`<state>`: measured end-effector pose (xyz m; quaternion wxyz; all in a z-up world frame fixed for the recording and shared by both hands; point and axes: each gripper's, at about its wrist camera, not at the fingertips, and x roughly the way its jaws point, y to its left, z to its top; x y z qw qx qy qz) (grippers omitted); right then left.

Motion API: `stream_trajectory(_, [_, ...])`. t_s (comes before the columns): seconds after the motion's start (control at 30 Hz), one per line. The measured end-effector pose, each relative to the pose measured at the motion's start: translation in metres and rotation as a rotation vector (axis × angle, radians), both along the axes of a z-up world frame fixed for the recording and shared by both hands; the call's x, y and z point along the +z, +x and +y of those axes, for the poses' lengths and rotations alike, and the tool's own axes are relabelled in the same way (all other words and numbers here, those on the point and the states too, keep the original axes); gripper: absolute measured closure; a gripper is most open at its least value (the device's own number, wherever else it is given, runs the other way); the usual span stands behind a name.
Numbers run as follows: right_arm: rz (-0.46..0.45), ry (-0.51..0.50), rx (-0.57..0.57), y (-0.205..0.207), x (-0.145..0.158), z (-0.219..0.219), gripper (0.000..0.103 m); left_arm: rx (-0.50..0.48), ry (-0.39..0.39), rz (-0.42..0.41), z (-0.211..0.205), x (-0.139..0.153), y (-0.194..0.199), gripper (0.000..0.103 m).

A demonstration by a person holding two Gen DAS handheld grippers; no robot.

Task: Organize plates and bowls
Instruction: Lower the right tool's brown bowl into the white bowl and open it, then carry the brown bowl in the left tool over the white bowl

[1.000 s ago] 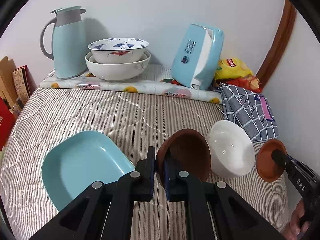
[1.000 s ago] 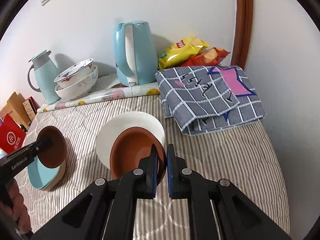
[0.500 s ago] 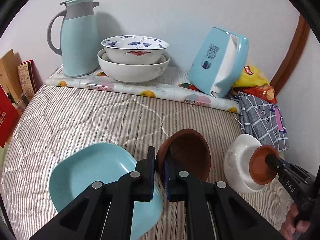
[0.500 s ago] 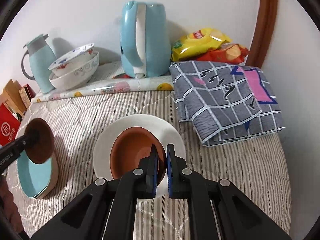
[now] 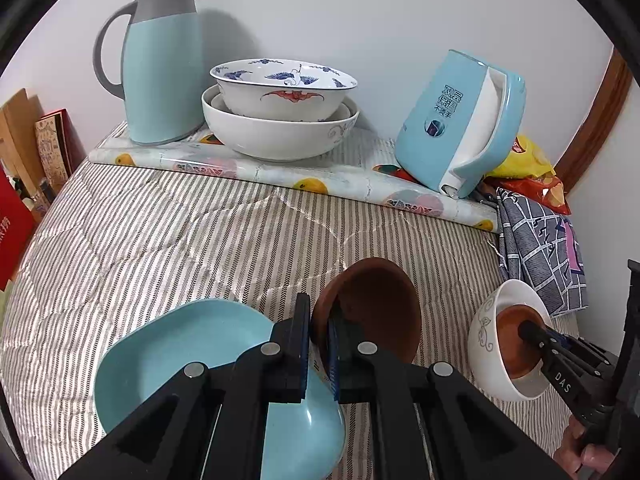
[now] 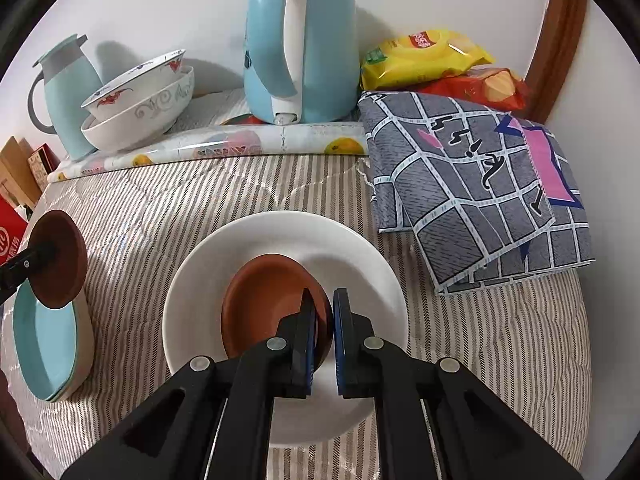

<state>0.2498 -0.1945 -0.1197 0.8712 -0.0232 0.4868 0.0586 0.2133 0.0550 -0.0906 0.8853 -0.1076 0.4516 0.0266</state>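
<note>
1. Gripping the rim of a dark brown bowl (image 5: pixel 372 312), the left gripper (image 5: pixel 319 338) held it tilted in the air above the blue plate (image 5: pixel 188 356) on the striped cover (image 5: pixel 180 236).
2. The right gripper (image 6: pixel 325 328) was clamped on the rim of a lighter brown bowl (image 6: pixel 268 300), which sat inside the white bowl (image 6: pixel 248 256).
3. Two patterned bowls (image 5: pixel 280 120) stood nested at the back, between the blue jug (image 5: pixel 160 64) and the kettle (image 5: pixel 460 120).
4. A checked cloth (image 6: pixel 480 192) lay to the right, beside the white bowl.
</note>
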Motion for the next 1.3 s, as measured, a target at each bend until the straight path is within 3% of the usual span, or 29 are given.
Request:
stream_trajectory(0.53, [0.055, -0.062, 0.013, 0.014, -0.012, 0.005, 0.095, -0.012, -0.015, 0.014, -0.001, -0.008, 0.007, 0.095])
stream_trajectory(0.97, [0.107, -0.104, 0.026, 0.016, -0.022, 0.013, 0.087, -0.016, -0.022, 0.024, 0.001, -0.01, 0.009, 0.095])
stream_trajectory(1.07, [0.112, -0.104, 0.029, 0.016, -0.022, 0.014, 0.082, -0.02, -0.024, 0.025, 0.0, -0.01, 0.008, 0.095])
stream_trajectory(1.2, [0.093, -0.088, 0.024, 0.013, -0.015, 0.014, 0.062, -0.024, -0.017, 0.019, -0.001, -0.006, 0.004, 0.095])
stream_trajectory(1.3, [0.071, -0.073, 0.017, 0.008, -0.008, 0.012, 0.059, -0.027, -0.014, 0.014, -0.002, -0.003, 0.001, 0.095])
